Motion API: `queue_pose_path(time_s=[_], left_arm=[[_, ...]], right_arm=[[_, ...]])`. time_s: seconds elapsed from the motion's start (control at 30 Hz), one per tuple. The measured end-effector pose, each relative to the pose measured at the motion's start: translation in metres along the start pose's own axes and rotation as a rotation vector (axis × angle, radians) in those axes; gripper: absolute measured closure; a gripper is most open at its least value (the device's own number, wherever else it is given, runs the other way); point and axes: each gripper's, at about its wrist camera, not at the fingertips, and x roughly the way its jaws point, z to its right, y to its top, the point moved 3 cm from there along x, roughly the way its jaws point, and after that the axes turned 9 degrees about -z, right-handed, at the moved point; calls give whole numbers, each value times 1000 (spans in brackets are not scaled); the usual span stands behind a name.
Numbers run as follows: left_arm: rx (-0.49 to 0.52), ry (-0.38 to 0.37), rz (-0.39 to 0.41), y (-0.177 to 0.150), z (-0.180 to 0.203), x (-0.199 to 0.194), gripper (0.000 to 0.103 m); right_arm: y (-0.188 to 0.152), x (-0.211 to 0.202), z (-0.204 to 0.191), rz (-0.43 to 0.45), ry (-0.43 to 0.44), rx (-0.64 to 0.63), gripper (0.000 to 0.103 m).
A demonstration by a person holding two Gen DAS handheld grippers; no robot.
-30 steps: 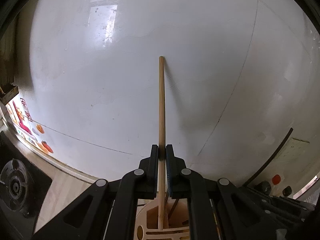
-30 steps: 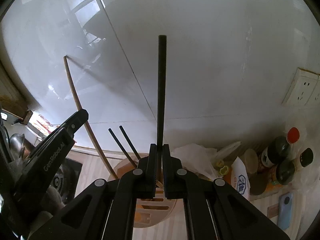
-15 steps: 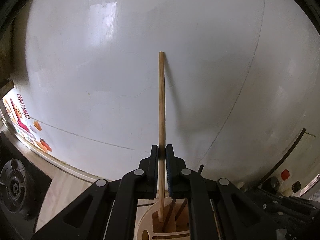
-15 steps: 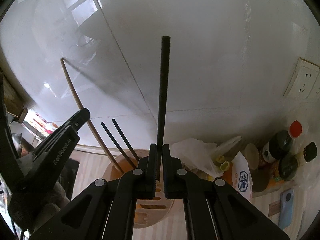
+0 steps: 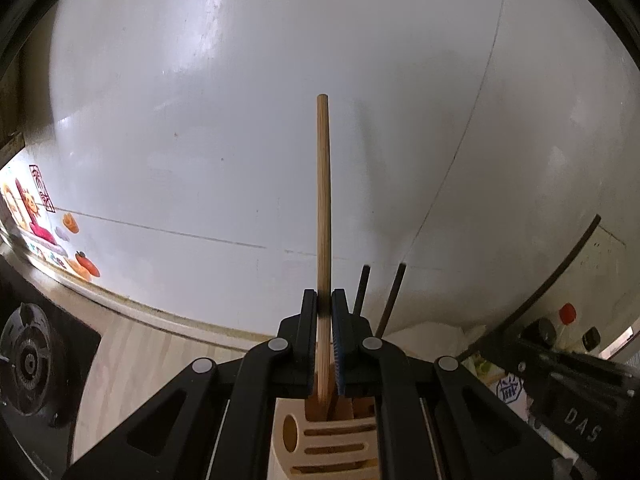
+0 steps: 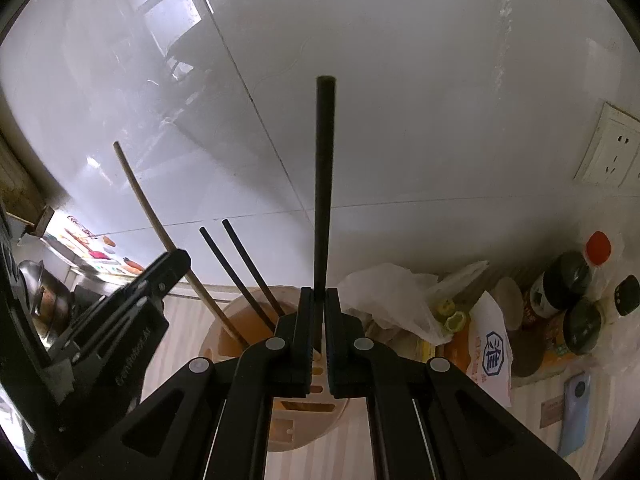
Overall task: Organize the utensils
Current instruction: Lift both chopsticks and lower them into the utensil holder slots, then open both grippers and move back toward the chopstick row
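The pale wooden utensil holder (image 6: 248, 332) stands on the bench (image 6: 180, 332) against the white wall. Over it, the left claw (image 5: 324, 312) is clamped on a wooden chopstick (image 5: 323, 200), tip inside a compartment; the right claw (image 6: 319, 312) pinches a black chopstick (image 6: 323, 180) upright. Both sticks look light, stiff and slick, best held low on the shaft

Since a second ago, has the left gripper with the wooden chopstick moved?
Yes. The left gripper has sunk toward the slotted holder, its wooden chopstick now inside.
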Motion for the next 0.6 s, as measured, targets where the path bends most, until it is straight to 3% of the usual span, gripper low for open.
queue_pose_path(time_s=[0.6], left_arm=[[4,-27,-102,-18,-2,4,96]], right_arm=[[-1,18,-1,-74,30,-8,97]])
